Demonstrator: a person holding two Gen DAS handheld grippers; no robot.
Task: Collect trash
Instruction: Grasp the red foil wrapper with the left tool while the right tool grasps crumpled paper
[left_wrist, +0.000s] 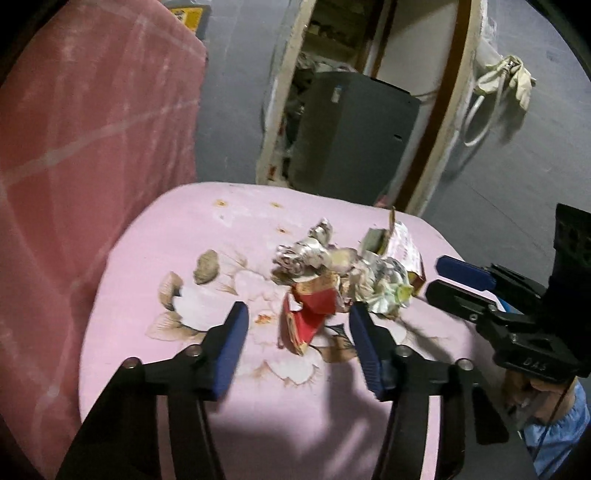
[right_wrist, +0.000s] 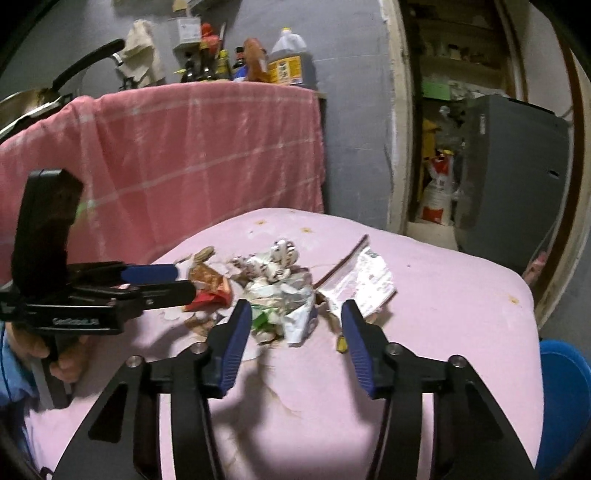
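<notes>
Pink cloth (left_wrist: 155, 258) carries the trash pile (left_wrist: 332, 266) just ahead of my left gripper (left_wrist: 299, 332) and right gripper (right_wrist: 295, 328), both half-open, gripping nothing

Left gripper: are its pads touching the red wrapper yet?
Apart. In the left wrist view the left gripper straddles the red wrapper, with pink cloth visible beside each pad.
</notes>
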